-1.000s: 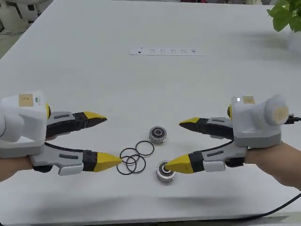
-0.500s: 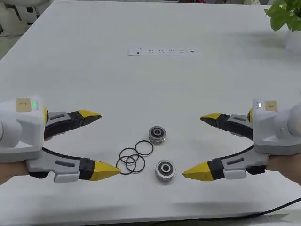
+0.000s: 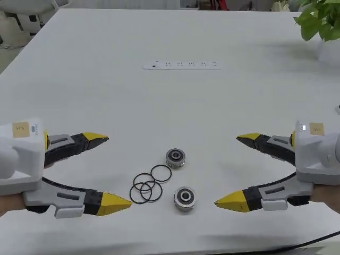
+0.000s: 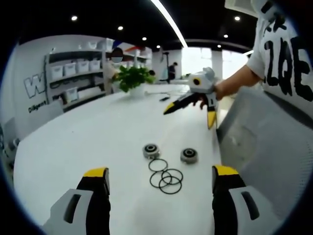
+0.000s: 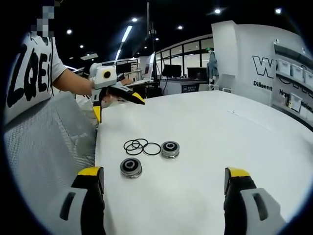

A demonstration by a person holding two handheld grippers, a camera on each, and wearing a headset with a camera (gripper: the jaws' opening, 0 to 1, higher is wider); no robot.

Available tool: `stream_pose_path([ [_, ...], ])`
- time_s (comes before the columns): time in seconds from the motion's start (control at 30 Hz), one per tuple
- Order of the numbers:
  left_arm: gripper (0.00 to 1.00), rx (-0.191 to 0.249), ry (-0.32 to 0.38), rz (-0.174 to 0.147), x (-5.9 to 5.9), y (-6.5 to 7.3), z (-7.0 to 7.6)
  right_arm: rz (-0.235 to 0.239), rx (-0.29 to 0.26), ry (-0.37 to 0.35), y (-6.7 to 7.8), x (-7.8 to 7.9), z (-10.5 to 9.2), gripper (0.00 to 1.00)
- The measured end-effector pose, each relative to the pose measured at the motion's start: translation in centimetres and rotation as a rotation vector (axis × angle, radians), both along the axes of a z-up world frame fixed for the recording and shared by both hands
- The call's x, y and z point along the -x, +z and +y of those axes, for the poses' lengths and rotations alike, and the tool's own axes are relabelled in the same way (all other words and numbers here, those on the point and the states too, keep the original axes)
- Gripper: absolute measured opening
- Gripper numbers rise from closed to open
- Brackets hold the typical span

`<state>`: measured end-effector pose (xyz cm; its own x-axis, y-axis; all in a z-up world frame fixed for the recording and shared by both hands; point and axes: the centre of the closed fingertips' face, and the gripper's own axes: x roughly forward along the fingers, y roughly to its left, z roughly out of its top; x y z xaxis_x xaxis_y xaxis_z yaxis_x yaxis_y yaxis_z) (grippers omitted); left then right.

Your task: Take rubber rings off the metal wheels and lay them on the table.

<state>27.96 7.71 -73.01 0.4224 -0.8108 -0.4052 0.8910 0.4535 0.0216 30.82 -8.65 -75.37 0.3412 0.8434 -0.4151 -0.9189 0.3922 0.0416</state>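
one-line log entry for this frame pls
left gripper: open, empty | right gripper: open, empty | rubber rings: loose on table | metal wheels: beside rings

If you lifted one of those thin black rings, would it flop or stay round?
Probably flop: the rings are very thin loops, so one would likely sag. They look light and lie flat on the smooth table, so a nudge may slide them. Several overlap, so neighbours might drag along.

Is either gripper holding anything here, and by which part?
Nothing is held. The left gripper and right gripper are both open, clear of the rubber rings and metal wheels lying on the table.
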Motion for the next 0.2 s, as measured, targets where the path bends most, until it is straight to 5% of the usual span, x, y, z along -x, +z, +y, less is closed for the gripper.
stream_pose_path([
  [0.2, 0.87, 0.002, 0.007, 0.0, 0.07, 0.17, 0.1, 0.001, -0.022, -0.012, 0.38, -0.21, 0.11, 0.99],
])
